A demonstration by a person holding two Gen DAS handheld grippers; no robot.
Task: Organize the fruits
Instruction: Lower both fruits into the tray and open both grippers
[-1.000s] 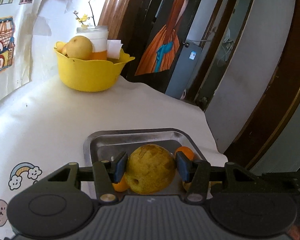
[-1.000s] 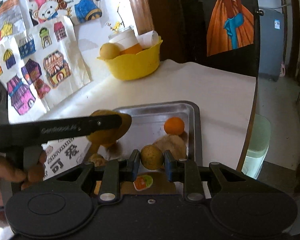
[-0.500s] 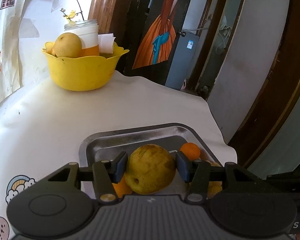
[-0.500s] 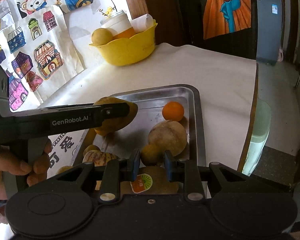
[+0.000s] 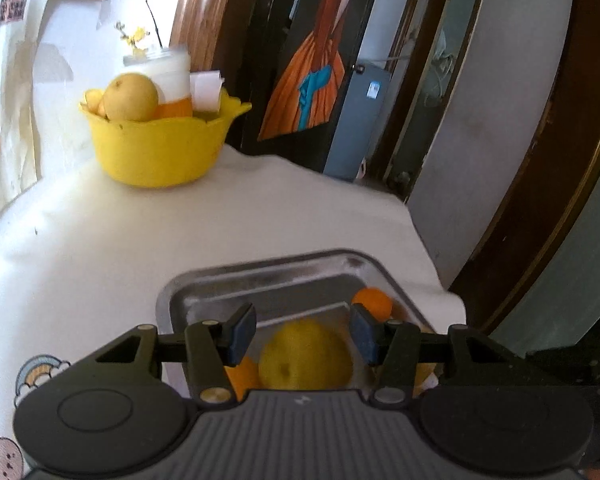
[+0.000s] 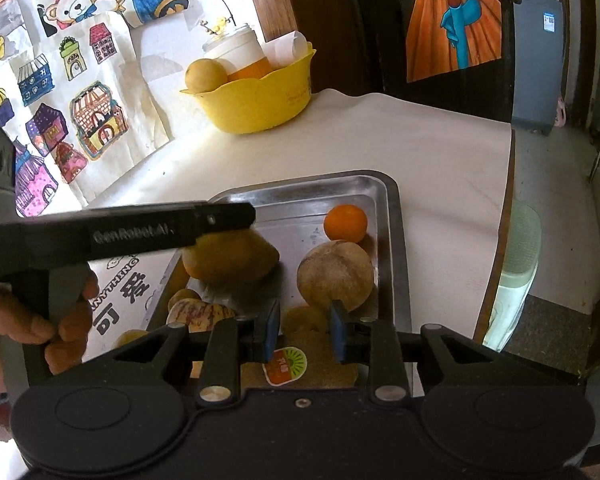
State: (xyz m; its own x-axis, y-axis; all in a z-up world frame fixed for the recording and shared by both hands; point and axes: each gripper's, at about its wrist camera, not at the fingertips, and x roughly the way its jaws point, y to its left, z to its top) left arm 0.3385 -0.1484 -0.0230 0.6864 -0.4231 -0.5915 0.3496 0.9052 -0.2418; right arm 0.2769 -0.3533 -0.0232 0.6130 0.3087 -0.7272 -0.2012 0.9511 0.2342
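Progress early | bowl beyond tray holds one pear | left gripper jaws spread, pear dropping loose over tray | right gripper jaws opening around small fruit | several fruits left in tray

This is a lived-in home, seemingly a dining corner. A tabletop under a white cloth carries a scalloped yellow plastic bowl of fruit and a rectangular stainless-steel tray. Children's coloured drawings of houses and a teddy-bear picture are stuck to the wall. A painting of an orange dress with a blue bow hangs on a dark wooden door, beside an open doorway.
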